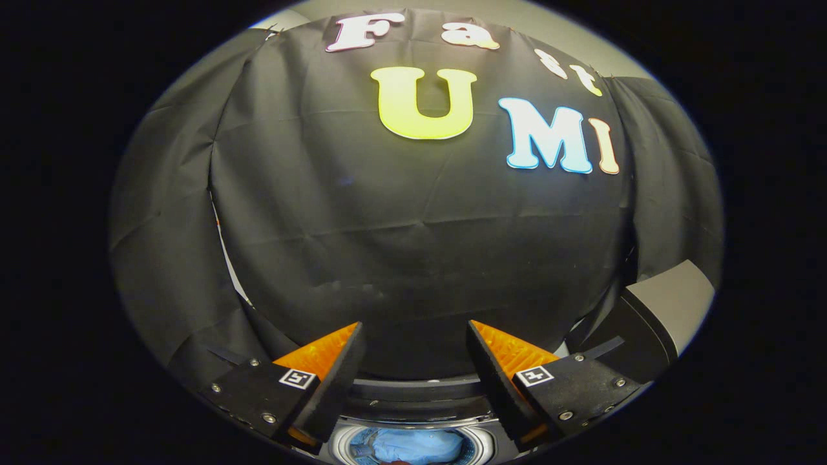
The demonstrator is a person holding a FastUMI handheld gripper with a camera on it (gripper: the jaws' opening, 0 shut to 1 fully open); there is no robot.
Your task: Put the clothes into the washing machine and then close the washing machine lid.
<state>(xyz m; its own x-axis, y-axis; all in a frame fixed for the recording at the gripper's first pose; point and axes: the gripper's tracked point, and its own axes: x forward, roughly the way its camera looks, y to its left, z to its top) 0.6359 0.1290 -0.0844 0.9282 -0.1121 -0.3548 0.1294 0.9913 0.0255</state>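
There is one gripper (413, 336) with two fingers (336, 381), low in the picture. The fingers are spread wide apart and hold nothing. Each finger carries one small square sticker with a pattern on it, so there are two stickers (297, 378).

There is one washing machine (413, 403). It sits at the bottom middle of the picture, below the gap between the two fingers. Its top is dark, and its round opening (481, 442) has a light rim. The opening is not covered.

Inside the opening lie the clothes (413, 445). They are one soft, crumpled pile of light blue cloth, down in the drum. I cannot tell how many pieces are in the pile. A bit of something reddish peeks out at the pile's lower edge.

A big black cloth wall (413, 226) with folds and creases stands behind the machine and takes up most of the picture. At the lower right there is one grey panel (672, 300), tilted, next to the wall.
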